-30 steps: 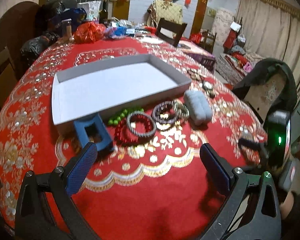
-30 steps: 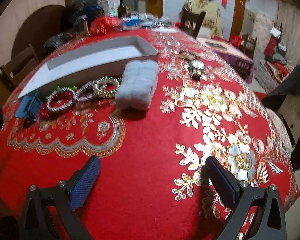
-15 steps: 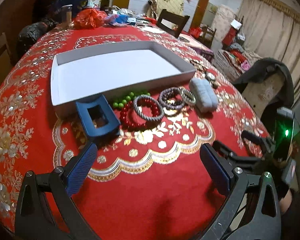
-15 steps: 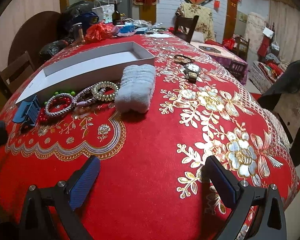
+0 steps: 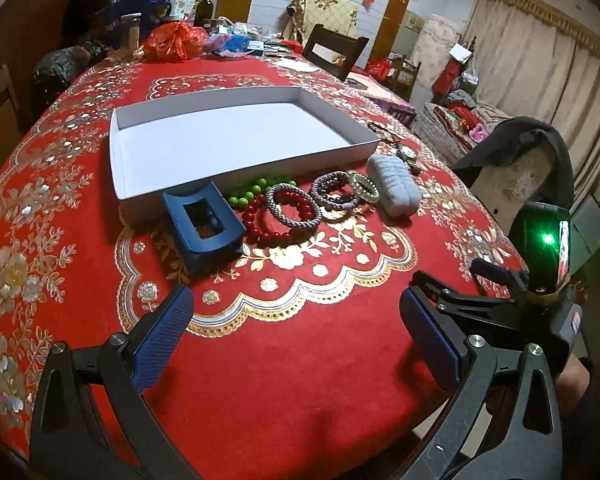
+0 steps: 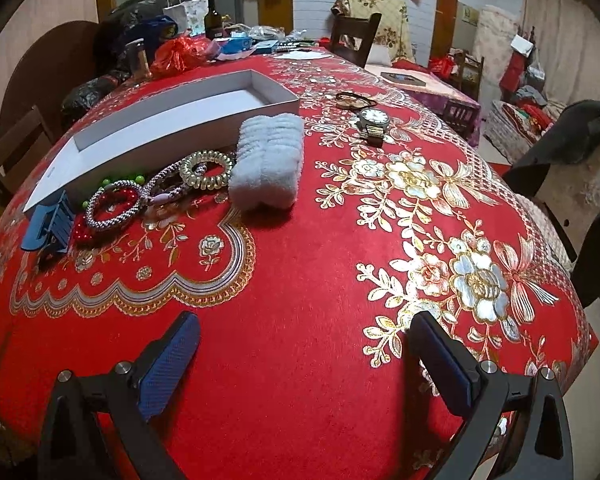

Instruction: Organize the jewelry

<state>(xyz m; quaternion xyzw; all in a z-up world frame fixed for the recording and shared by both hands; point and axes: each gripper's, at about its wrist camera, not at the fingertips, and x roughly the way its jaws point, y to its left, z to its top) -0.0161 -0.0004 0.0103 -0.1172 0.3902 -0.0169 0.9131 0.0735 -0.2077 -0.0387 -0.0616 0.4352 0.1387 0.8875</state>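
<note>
Jewelry strewn in a row on a red, gold-embroidered tabletop (image 5: pixel 300 360), just in front of a shallow white box (image 5: pixel 228 144): blue hair claw (image 5: pixel 202 226), green beads (image 5: pixel 252 194), red bead bracelet (image 5: pixel 274 222), grey beaded bracelet (image 5: pixel 294 210), purple bracelet (image 5: pixel 334 190), coil hair tie (image 6: pixel 206 170), fluffy grey scrunchie (image 6: pixel 268 162). Farther toward the right edge, a wristwatch (image 6: pixel 374 120). Bags and bottles heaped at the far edge (cluttered room, curtains, chairs beyond). Left hand-held gripper (image 5: pixel 296 336) spread wide, holding nothing, above bare cloth. Right hand-held gripper (image 6: pixel 304 360) likewise spread wide, empty.
</note>
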